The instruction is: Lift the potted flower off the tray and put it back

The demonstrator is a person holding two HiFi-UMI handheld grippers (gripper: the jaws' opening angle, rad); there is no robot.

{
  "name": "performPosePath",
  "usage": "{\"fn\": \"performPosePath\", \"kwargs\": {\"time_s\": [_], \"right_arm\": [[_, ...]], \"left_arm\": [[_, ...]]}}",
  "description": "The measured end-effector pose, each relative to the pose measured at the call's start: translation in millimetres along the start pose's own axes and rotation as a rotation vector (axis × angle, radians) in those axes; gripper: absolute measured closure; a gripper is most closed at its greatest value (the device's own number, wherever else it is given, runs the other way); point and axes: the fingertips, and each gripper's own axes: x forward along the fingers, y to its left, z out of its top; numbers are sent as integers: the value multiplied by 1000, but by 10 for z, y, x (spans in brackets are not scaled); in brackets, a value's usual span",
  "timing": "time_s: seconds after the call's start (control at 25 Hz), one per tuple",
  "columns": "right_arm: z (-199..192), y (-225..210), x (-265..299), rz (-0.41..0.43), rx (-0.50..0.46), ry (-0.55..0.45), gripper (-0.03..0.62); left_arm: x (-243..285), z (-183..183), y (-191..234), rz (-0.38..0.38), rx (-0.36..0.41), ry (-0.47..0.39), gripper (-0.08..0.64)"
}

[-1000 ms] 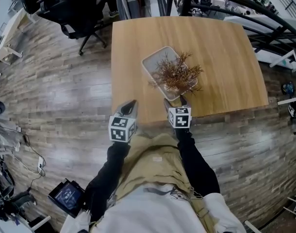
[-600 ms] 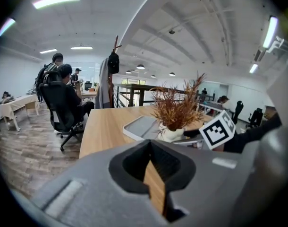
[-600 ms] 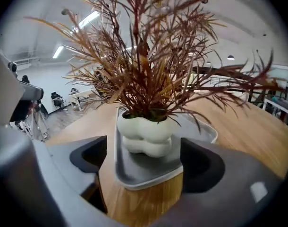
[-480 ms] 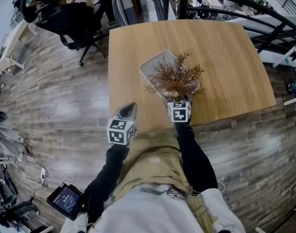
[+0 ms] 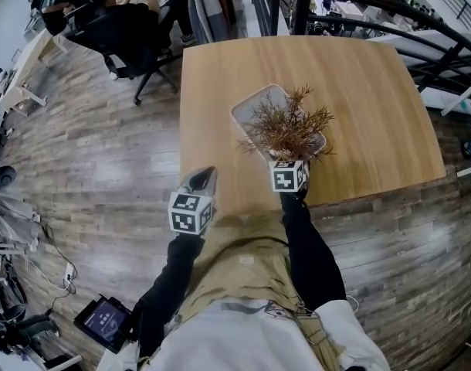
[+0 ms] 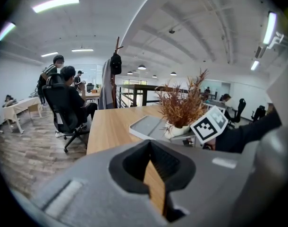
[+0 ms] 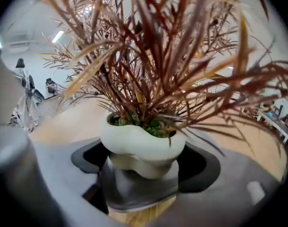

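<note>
A dry reddish-brown potted flower stands in a white pot at the near end of a pale grey tray on the wooden table. My right gripper reaches over the table's near edge to the pot. In the right gripper view the pot sits between the jaws, which are closing, with a dark gap still showing on each side. My left gripper hovers at the table's near left corner, well left of the tray, shut and with nothing in it. The left gripper view shows the flower and the tray ahead to the right.
The table's left and near edges lie close to both grippers. A person sits in a black office chair beyond the far left corner. A dark railing runs behind the table. A tablet-like device lies on the wooden floor at lower left.
My right gripper has moved forward from the table's edge until its jaws stand round the pot. The left gripper has sunk slightly at the table's near left corner.
</note>
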Motion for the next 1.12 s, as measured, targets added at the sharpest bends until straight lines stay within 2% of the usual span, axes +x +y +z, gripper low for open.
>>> {"fn": "performPosePath", "kwargs": {"time_s": [0.36,0.56,0.8,1.12], "right_arm": [[235,128,-225,61,-17,36,155],[523,148,-565,69,-8,37,155],[1120,204,-1145,69,42,2,155],[2043,150,-1986,81,59,-128,155]], "left_arm": [[-106,106,-18,-11,-37,11,558],[-286,360,-37,-8,-55,8,558],[-537,917,-32,-15,-74,-30,558],[-767,1817,-162,-29,-55,-155,558]]}}
